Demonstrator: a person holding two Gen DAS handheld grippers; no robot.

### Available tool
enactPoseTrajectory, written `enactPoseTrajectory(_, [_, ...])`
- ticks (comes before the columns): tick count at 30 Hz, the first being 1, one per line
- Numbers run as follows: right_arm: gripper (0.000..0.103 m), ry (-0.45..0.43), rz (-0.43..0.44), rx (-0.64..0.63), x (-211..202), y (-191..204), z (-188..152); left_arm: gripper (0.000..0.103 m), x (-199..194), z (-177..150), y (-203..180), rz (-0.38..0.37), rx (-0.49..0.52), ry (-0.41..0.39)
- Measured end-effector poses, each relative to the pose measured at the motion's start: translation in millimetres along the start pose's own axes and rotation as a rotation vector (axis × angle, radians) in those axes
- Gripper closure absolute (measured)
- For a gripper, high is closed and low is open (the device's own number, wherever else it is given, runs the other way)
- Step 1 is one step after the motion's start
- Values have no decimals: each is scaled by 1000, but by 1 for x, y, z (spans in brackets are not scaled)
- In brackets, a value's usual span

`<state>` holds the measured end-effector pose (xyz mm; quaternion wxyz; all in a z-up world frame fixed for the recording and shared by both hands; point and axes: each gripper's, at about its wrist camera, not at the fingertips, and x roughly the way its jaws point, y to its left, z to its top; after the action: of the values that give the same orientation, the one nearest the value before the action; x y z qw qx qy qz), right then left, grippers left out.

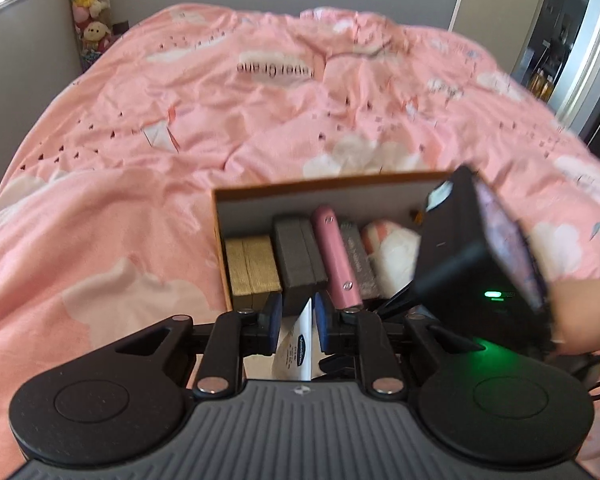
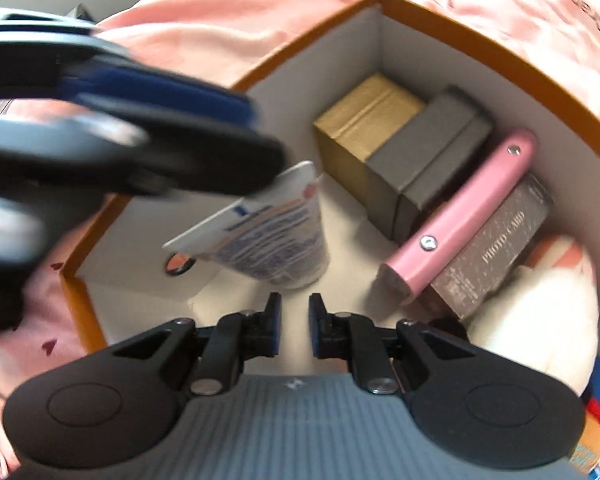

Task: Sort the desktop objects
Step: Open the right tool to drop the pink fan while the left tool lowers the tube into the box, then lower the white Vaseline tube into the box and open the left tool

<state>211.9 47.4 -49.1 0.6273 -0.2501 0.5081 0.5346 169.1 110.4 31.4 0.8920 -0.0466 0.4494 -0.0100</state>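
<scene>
While the left gripper hangs over the near end of the orange-rimmed box, its blue pads are clenched on the flat crimped end of a white tube, which dangles from them with its cap end down inside the box, tilted, just above the white floor. Seen from the right wrist, that same tube sits directly ahead of the right gripper, whose jaws stand a little apart with nothing between them, well short of touching anything.

Beyond the left gripper's tips the box is already crowded: a gold box furthest to its left, a dark grey box touching it, then a pink handle with two screws lying lengthwise, a dark sparkly card box just beside that, and something soft, white and striped pink at the right end. From the right gripper these lie ahead and off to its right, the card box reading PHOTO CARD and the pink handle resting partly over it.

Crowding the left gripper's right side is the black body of the right gripper's rig, a green light glowing on it, with a person's hand behind. In turn the left gripper's blurred arm cuts across the right camera's upper left, hiding the tube's top. A pink bedspread lies under and all around the box, stuffed toys stacked in the far left corner
</scene>
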Motion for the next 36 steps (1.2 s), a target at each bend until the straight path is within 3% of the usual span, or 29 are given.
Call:
enactPoseTrajectory(9, [90,41,-2,70,12,7,12,83,-35,-2,19,1,-67,-102])
enactPoseTrajectory(17, [99,12,-9,96,16,9,29,83,-39,-11,39,52,-108,-106])
enactPoseTrajectory(26, [99,1,19,150,19,11,36,83,-32,-21,44,42,-122,-79])
enactPoseTrajectory(36, [98,56,32,206,34,15,48,82,-31,-24,46,37,-127,-70])
